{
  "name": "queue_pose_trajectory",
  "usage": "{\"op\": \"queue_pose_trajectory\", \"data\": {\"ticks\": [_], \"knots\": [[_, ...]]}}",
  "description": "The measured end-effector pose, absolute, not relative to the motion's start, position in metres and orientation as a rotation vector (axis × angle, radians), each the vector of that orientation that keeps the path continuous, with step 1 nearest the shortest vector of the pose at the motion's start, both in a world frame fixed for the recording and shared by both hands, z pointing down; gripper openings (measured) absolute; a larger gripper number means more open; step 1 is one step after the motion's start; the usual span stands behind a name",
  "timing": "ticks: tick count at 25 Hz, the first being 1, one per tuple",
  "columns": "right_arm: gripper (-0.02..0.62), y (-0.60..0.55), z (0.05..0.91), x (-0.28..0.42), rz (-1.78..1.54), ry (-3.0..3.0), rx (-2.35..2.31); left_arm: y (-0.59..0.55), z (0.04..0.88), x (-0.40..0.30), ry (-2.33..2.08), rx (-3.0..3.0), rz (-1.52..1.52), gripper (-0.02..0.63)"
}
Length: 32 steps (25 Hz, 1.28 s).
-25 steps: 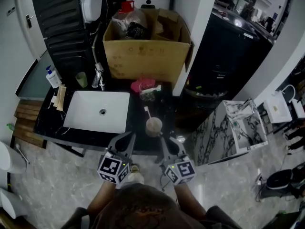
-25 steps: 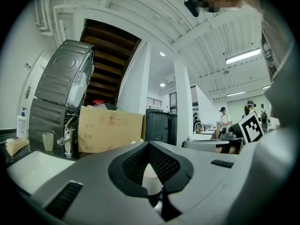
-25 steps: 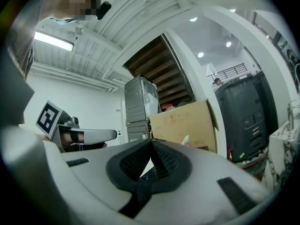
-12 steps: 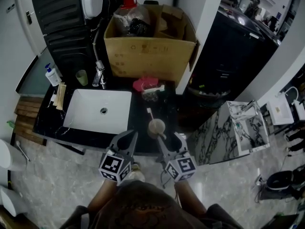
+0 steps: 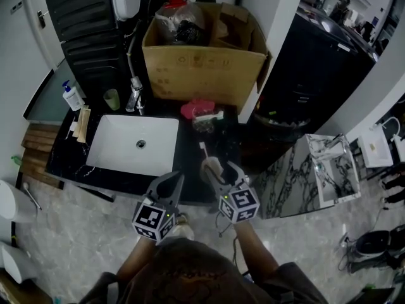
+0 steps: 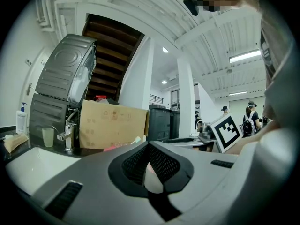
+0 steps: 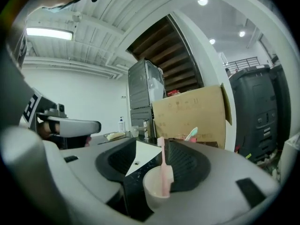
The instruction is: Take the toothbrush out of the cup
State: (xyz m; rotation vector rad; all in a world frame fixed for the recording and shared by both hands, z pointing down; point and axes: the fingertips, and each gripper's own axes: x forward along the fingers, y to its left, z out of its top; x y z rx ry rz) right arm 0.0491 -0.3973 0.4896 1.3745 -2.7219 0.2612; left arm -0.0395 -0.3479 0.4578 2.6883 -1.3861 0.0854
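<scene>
A pale cup (image 5: 212,165) stands near the front edge of the black counter (image 5: 188,145), with a pink toothbrush (image 5: 203,149) upright in it. My right gripper (image 5: 221,171) reaches around the cup with its jaws still opening. In the right gripper view the cup (image 7: 155,191) and toothbrush (image 7: 162,165) sit low between the dark pads of the right gripper (image 7: 153,146), which do not press on them. My left gripper (image 5: 172,181) hovers at the counter's front edge, left of the cup, jaws together and empty; in the left gripper view its (image 6: 149,146) tips meet.
A white sink (image 5: 133,154) lies to the left, with a faucet (image 5: 135,97), a green cup (image 5: 112,99) and a soap bottle (image 5: 74,97) behind it. A large cardboard box (image 5: 202,68) stands at the back, with a pink item (image 5: 199,108) before it.
My right gripper has moved forward to the cup and its jaws have spread open around it. The left gripper has stayed put.
</scene>
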Motion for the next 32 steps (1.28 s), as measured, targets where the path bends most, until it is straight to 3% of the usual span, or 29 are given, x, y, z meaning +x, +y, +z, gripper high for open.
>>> {"op": "queue_pose_trajectory", "data": {"ticks": [21,26,32], "knots": [[0.191,-0.467,0.560,0.027,0.080,-2.292,1.153,-0.345,0.464,-0.046,-1.408,2.670,0.097,0.001],[0.076,-0.474,0.561,0.032,0.040,-2.257,1.178,-0.341,0.467,-0.045,-1.389,2.641,0.126,0.001],[0.048,-0.472,0.555,0.035,0.066,-2.288,1.201,-0.342,0.463,-0.049,-1.423,2.656,0.102,0.000]]}}
